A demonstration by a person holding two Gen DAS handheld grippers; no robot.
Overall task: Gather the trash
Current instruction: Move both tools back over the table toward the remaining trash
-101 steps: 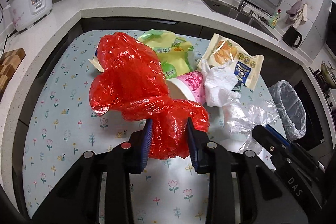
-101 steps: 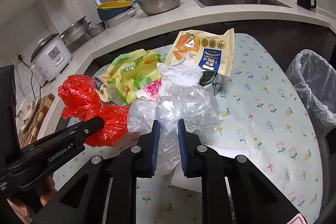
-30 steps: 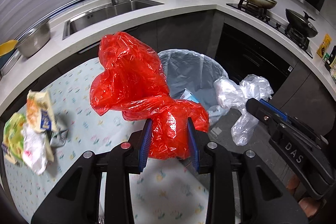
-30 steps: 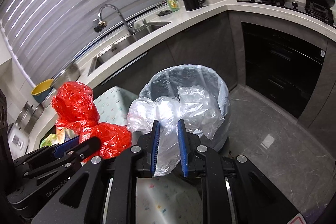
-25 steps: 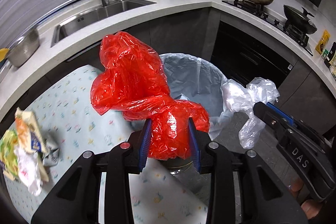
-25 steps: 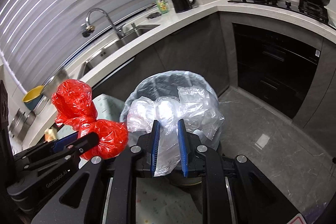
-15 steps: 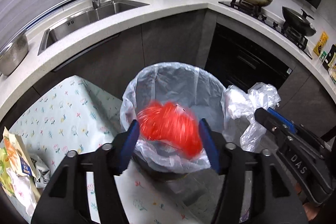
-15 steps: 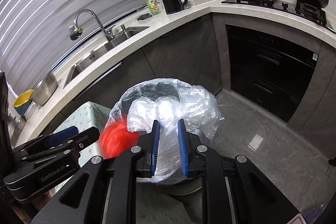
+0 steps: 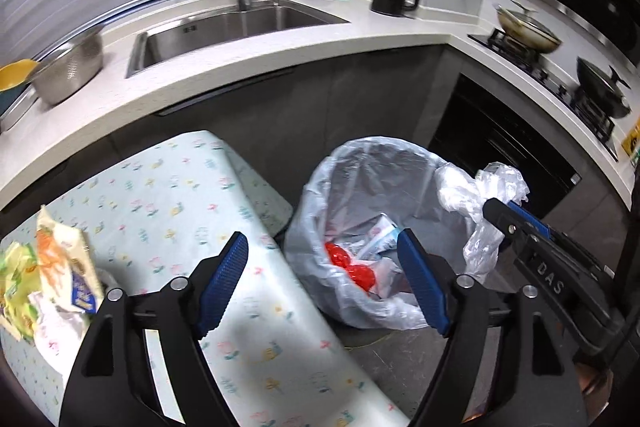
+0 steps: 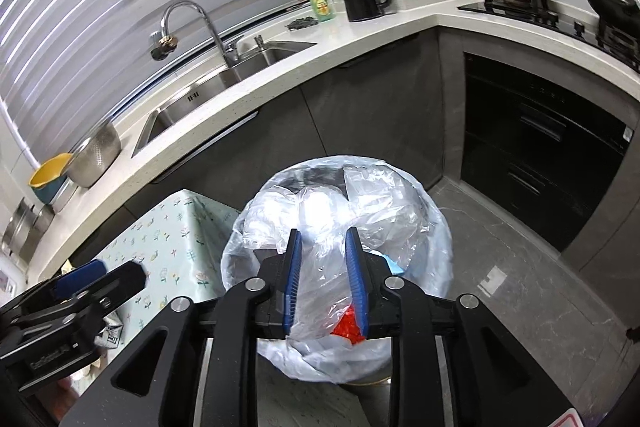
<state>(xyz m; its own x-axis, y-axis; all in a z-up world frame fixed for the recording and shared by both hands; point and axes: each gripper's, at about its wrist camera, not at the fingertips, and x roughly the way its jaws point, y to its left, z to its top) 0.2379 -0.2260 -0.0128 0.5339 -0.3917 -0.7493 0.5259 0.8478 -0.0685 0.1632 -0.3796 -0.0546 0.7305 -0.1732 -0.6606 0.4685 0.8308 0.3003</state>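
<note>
Red bag [image 9: 352, 265]: one; a second ago clamped in the left hand-held gripper, now lying inside the bin [image 9: 376, 155], partly under other rubbish.
Left hand-held gripper [image 9: 324, 287]: one; jaws have just been opening, now spread wide with nothing between them; hovering over the edge of the surface [image 9: 192, 187] and the near rim of the bin.
Clear bag [image 10: 320, 227]: one; crumpled, hanging between the blue pads [image 10: 294, 279] of the right hand-held gripper, directly above the bin mouth.
Right hand-held gripper [image 10: 323, 279]: one; jaws have just been opening; clear bag between the pads and not yet fallen; firm grip or mere contact impossible to tell.
Bin: one, lined with a pale bag, standing on the floor just beside the corner of the surface.
Meaning for task: one piece delivered; second piece judged about to drop.
Remaining trash on surface: a small heap at the left edge; one orange-and-white snack packet [image 9: 64, 259], one yellow-green wrapper [image 9: 16, 275], one white crumpled bag [image 9: 56, 327]; more may be hidden.
Next need: probable return to that heap.
</note>
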